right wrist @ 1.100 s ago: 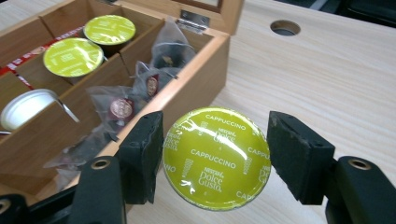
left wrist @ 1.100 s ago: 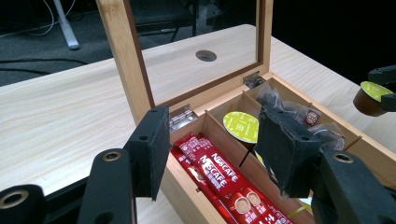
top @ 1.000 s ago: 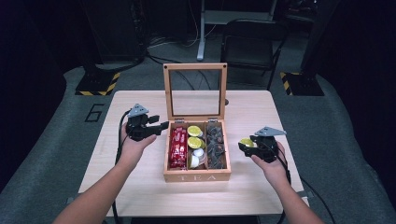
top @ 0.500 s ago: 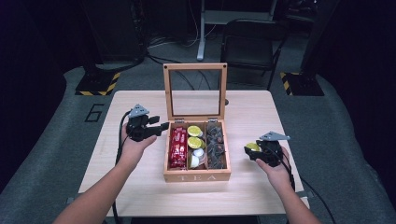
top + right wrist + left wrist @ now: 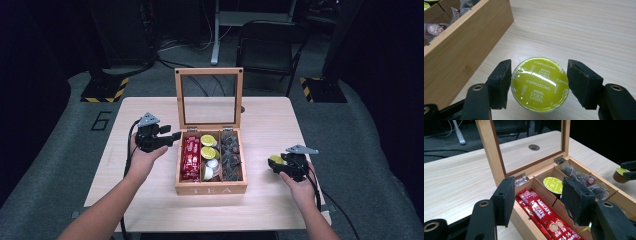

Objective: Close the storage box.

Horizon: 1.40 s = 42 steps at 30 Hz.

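Claw lowers the capsule beside the box

Our right claw (image 5: 278, 166) has come down and drifted toward the tabletop's (image 5: 150, 107) right edge since a second ago, when it hung higher and a little nearer the tea box (image 5: 210, 190). It grips a green cappuccino capsule (image 5: 539, 84), foil lid facing the camera; in the right gripper view the left pad touches the rim, and a thin gap seems to show at the right pad, so the hold looks light. We judge the capsule to sit low over the bare wood, just right of the box wall, near the right edge, and whether it rests on the wood yet we cannot tell.

Our left claw (image 5: 172, 136) has kept its place at the box's left side, jaws half open with nothing between them, hovering above the red coffee sticks (image 5: 541, 213).

We read this as a capsule taken out of the box and about to be set down; more capsules (image 5: 208, 146) wait in the middle compartment.
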Motion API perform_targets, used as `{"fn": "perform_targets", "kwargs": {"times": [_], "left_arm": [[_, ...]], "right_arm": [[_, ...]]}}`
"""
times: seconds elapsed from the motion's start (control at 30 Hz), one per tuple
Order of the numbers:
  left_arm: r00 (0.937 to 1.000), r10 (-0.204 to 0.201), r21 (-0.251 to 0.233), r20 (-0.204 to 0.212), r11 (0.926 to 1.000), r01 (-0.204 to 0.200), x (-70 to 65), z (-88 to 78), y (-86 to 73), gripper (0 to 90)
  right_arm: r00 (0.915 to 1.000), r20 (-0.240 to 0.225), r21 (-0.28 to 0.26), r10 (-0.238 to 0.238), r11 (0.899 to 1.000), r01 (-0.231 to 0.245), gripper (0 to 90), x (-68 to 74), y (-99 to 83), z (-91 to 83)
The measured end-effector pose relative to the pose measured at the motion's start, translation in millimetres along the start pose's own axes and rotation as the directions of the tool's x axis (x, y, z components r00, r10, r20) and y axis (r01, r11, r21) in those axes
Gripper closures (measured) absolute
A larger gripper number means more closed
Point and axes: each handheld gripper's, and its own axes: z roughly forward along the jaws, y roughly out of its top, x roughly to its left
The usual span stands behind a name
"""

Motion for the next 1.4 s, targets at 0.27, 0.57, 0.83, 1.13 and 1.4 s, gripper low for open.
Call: {"fn": "perform_targets", "kwargs": {"times": [0.27, 0.57, 0.83, 1.13, 1.4], "left_arm": [[1.0, 0.002, 0.003, -0.001, 1.0, -0.002, 0.5, -1.3, -0.7, 44.4], [1.0, -0.007, 0.003, 0.0, 1.0, 0.007, 1.7, -1.1, -2.7, 44.4], [1.0, -0.005, 0.007, -0.001, 1.0, 0.005, 1.5, -0.1, -5.0, 44.4], [1.0, -0.002, 0.014, 0.002, 0.9999, 0.002, 1.3, 0.0, -5.2, 44.3], [1.0, -0.007, 0.011, 0.0, 0.9999, 0.007, 1.0, 1.0, -7.5, 44.3]], "right_arm": [[0.9991, 0.023, 0.007, 0.035, 0.999, -0.035, 36.9, -8.5, -6.0, 0.6], [0.9975, 0.07, 0.035, 0.009, 0.999, -0.011, 36.9, -14.7, -11.4, 6.0], [0.9953, 0.094, 0.045, 0.025, 0.999, -0.029, 36.8, -17.9, -13.7, 8.0], [0.9952, 0.094, 0.043, 0.025, 0.999, -0.03, 36.2, -17.3, -14.3, 7.6], [0.995, 0.099, 0.047, 0.009, 0.999, -0.013, 30.7, -15.5, -12.7, 6.6]]}}
